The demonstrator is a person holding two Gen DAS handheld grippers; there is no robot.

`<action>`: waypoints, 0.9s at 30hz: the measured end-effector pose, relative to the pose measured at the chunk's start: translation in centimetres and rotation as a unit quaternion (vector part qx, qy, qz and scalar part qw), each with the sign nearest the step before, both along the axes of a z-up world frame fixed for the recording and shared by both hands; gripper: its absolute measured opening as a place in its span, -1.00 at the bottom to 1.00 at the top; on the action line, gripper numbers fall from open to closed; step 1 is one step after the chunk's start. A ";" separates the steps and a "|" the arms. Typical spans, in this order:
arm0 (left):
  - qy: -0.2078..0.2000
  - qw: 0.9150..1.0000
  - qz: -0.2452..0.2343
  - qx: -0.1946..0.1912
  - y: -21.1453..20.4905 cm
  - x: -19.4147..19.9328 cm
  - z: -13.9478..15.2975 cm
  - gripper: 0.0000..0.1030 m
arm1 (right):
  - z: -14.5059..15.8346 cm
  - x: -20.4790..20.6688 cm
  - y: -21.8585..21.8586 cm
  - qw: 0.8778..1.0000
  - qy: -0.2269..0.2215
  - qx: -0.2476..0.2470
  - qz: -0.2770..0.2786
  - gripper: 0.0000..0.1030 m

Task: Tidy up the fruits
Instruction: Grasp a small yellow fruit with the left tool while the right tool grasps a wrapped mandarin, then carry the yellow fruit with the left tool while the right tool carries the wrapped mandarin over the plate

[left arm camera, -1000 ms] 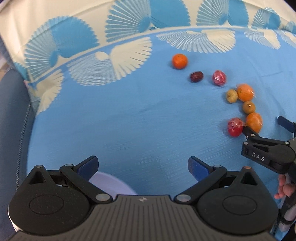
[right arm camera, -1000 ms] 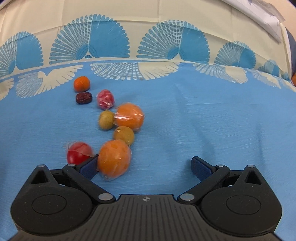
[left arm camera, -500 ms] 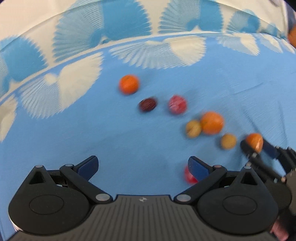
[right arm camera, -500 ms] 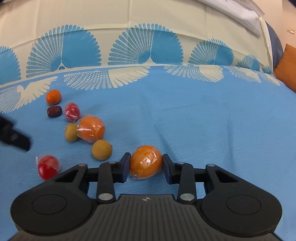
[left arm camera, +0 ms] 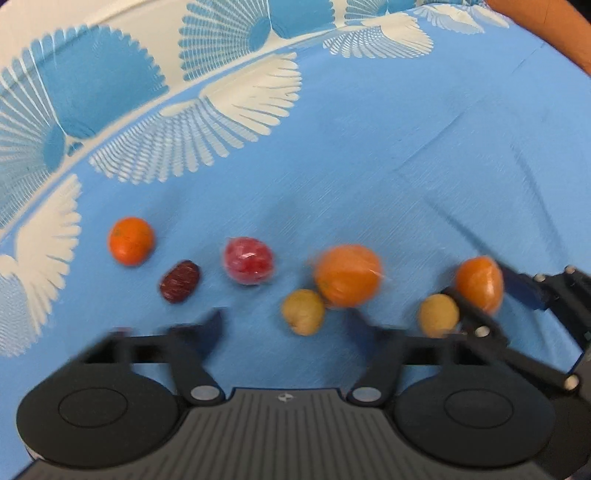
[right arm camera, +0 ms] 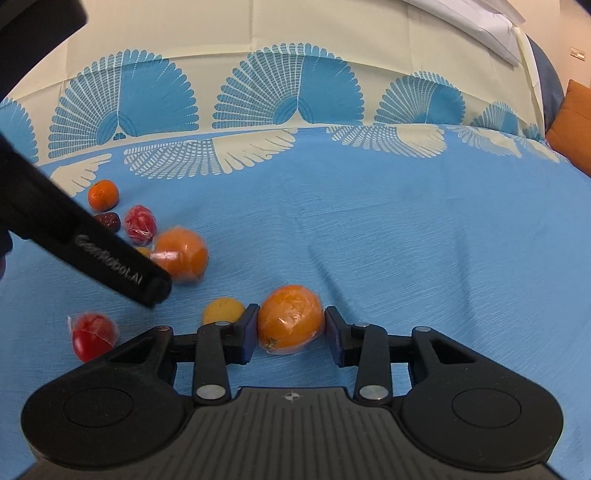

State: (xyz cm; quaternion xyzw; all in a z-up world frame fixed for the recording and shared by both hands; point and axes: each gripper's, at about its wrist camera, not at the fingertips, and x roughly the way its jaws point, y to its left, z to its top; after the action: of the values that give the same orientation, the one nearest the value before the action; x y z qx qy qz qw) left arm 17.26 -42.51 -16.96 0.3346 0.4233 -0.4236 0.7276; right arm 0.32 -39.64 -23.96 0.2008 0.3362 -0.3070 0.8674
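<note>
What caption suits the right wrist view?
Right gripper clamps a wrapped orange on the blue cloth; other fruits lie to its left.

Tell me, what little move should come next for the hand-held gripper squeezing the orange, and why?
Probably lift it straight up. The right hand-held gripper is already shut on the wrapped orange, which still seems to rest on the blue cloth, and a small yellow fruit sits close beside it, so sliding sideways might knock that one.

A blue cloth (right arm camera: 406,229) with cream fan motifs covers the surface, faintly creased; its far border (right arm camera: 258,48) is cream with blue fans; an orange cushion (right arm camera: 570,122) sits at right; white folded fabric (right arm camera: 480,22) lies beyond; light is even.
</note>
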 end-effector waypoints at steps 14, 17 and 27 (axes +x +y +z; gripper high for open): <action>-0.037 0.993 0.108 -0.017 11.6 -2.1 7.4 -0.50 | 0.7 -2.5 -1.7 0.993 -0.019 -0.060 -0.104 -0.29; -0.049 0.988 0.147 -0.011 16.9 -3.7 10.4 -0.50 | 1.9 -3.5 -1.5 0.992 -0.019 -0.066 -0.106 -0.29; -0.045 0.973 0.225 -0.012 30.8 -11.1 16.7 -0.50 | 14.1 -9.2 6.9 0.989 -0.111 -0.094 0.035 -0.29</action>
State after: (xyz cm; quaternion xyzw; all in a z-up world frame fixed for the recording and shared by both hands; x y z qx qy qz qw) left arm 6.16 -11.70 -0.26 0.2408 0.4495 -0.2384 0.8265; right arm -8.93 -32.71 -9.90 0.1398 0.2144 -0.2827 0.9244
